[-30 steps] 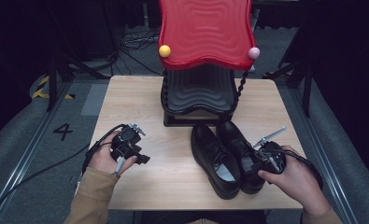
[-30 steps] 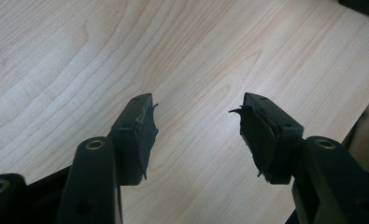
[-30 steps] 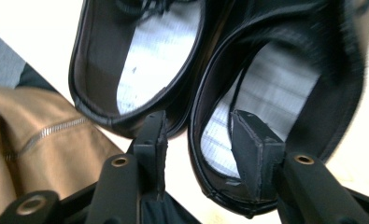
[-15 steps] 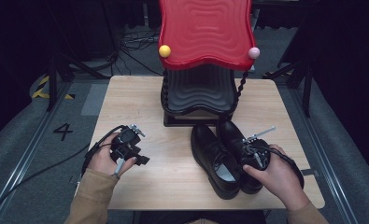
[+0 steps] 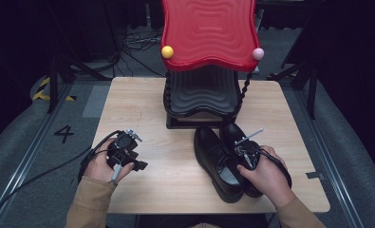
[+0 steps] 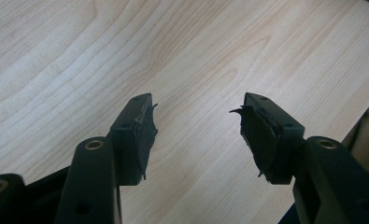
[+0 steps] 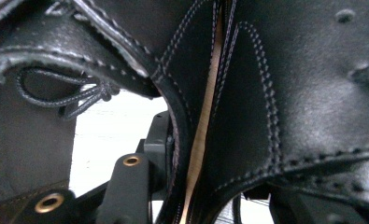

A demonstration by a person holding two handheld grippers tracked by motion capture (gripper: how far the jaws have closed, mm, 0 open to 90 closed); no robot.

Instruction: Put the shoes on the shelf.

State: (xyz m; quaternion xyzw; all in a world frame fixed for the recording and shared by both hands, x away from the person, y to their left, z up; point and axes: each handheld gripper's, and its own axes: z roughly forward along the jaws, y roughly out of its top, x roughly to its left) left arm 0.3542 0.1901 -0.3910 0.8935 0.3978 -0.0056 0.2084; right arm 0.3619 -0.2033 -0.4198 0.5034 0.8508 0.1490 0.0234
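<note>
Right hand-held gripper [image 5: 245,154] straddles both black shoes' [image 5: 218,161] inner walls.

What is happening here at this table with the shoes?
A person works at a wooden table with a gripper in each hand. The right gripper is down at the pair of black shoes, its jaws reaching over the adjoining sides of both. The left gripper hangs open above bare wood. A red and black shoe rack stands behind.

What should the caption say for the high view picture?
Right gripper reaches into black shoes; left gripper waits open.
</note>
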